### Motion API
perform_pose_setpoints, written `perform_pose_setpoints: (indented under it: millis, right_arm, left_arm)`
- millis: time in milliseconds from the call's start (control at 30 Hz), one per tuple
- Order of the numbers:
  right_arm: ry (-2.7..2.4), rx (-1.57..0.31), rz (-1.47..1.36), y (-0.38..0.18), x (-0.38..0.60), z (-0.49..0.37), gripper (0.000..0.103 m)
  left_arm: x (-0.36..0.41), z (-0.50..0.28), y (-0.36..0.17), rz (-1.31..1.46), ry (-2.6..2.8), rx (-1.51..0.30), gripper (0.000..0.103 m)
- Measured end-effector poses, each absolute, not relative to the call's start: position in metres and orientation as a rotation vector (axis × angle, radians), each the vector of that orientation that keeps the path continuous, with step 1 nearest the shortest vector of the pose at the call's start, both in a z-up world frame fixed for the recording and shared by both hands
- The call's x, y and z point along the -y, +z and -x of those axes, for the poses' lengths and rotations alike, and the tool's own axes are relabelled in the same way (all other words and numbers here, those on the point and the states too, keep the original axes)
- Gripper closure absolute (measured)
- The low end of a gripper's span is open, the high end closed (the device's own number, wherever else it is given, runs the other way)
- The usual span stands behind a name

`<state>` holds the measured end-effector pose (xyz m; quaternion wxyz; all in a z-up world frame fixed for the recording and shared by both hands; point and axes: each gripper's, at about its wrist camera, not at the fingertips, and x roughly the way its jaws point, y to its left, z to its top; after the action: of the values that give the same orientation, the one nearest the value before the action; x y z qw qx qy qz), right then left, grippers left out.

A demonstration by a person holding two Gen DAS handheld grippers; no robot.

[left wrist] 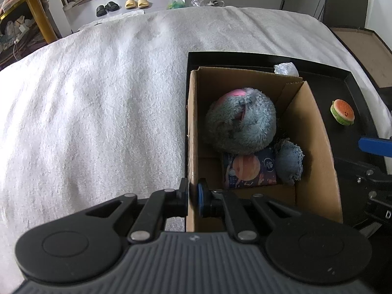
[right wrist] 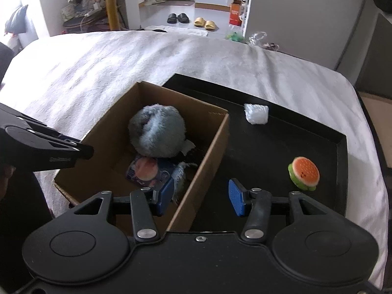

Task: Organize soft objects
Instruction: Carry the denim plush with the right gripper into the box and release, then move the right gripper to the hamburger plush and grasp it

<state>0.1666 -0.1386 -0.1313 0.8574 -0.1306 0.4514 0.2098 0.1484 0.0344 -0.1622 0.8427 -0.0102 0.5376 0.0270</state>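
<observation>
A cardboard box [left wrist: 316, 132] stands in a black tray [left wrist: 355, 93] on a white-covered bed. In the box lie a grey fluffy plush [left wrist: 241, 122], a planet-print packet [left wrist: 250, 169] and a blue cloth [left wrist: 290, 161]. My left gripper [left wrist: 193, 196] is shut on the box's left wall. My right gripper [right wrist: 201, 196] is open, its jaws astride the box's right wall [right wrist: 208, 156]. A watermelon-slice plush [right wrist: 303, 172] and a white crumpled wad [right wrist: 256, 113] lie on the tray. The plush [right wrist: 156, 132] and packet [right wrist: 147, 170] also show in the right wrist view.
The white bedspread [left wrist: 98, 103] spreads left of and behind the tray. Beyond the bed are slippers [right wrist: 193, 19], an orange carton [right wrist: 235, 12] and a yellow-legged table [right wrist: 110, 5]. The watermelon plush [left wrist: 342, 115] sits near the tray's right rim.
</observation>
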Motion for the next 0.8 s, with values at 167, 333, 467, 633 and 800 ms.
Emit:
perform_pose_setpoints:
  millis: [167, 333, 467, 633, 800]
  right_arm:
    - [0.419, -0.955, 0.256, -0.134, 0.148, -0.169, 0.053]
    - [0.409, -0.953, 0.236, -0.136, 0.158, -0.173, 0.053]
    - [0.402, -0.951, 0.220, -0.138, 0.168, -0.175, 0.051]
    - [0.386, -0.942, 0.197, -0.141, 0.181, -0.180, 0.047]
    - [0.357, -0.920, 0.156, -0.143, 0.195, -0.188, 0.036]
  left_arm:
    - [-0.030, -0.150, -0.162, -0.006, 0.065, -1.136, 0.096]
    - [-0.024, -0.153, -0.164, -0.043, 0.082, -1.155, 0.096]
    - [-0.019, -0.156, -0.164, -0.065, 0.099, -1.158, 0.096]
    - [-0.012, -0.159, -0.165, -0.097, 0.121, -1.170, 0.092]
    - [-0.006, -0.163, -0.165, -0.123, 0.143, -1.192, 0.087]
